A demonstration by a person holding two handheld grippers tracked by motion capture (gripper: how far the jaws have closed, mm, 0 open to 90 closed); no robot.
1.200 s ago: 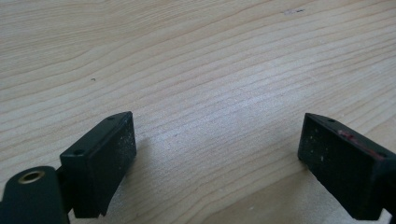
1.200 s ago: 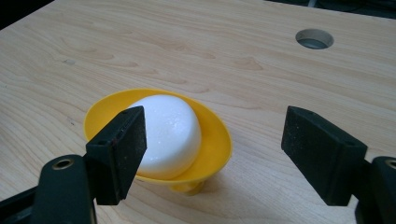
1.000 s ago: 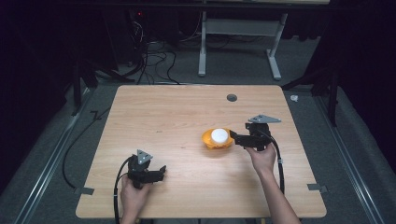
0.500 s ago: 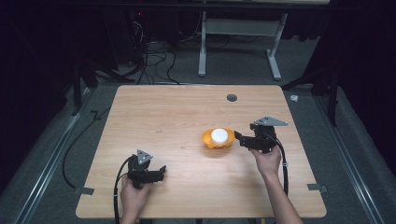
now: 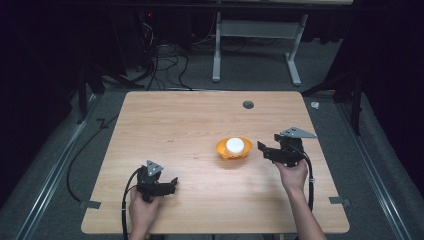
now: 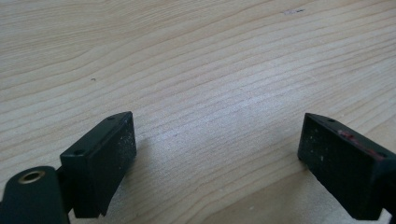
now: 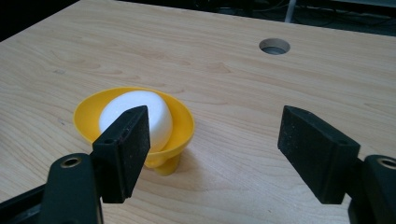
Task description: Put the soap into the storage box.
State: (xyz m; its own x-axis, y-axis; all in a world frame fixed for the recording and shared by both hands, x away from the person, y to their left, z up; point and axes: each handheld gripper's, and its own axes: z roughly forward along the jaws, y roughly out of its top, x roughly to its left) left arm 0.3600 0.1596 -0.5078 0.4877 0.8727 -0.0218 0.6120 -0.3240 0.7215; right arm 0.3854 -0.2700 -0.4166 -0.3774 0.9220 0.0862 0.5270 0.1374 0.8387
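Note:
A small yellow bowl point(image 5: 222, 150) stands right of the table's middle with a white rounded object point(image 5: 235, 145) in it. My right gripper point(image 5: 260, 148) is just right of the bowl, pointing at it, apart from it. In the right gripper view the bowl point(image 7: 180, 126) and the white object point(image 7: 140, 109) lie ahead and to the left, partly behind the left jaw. This gripper point(image 7: 215, 140) is open; its jaws have just been closing with nothing between them. My left gripper point(image 5: 174, 184) rests near the front left, open over bare wood point(image 6: 215, 154).
The wooden table point(image 5: 165, 125) has a round cable hole point(image 5: 248, 104) near its back edge, also seen in the right gripper view point(image 7: 274, 46). Beyond the table are a white desk frame point(image 5: 218, 45) and floor cables point(image 5: 165, 65). Dark surroundings on both sides.
My right gripper has drawn back to the right, away from the bowl, leaving a gap. The bowl, the white object and the left gripper have stayed put.

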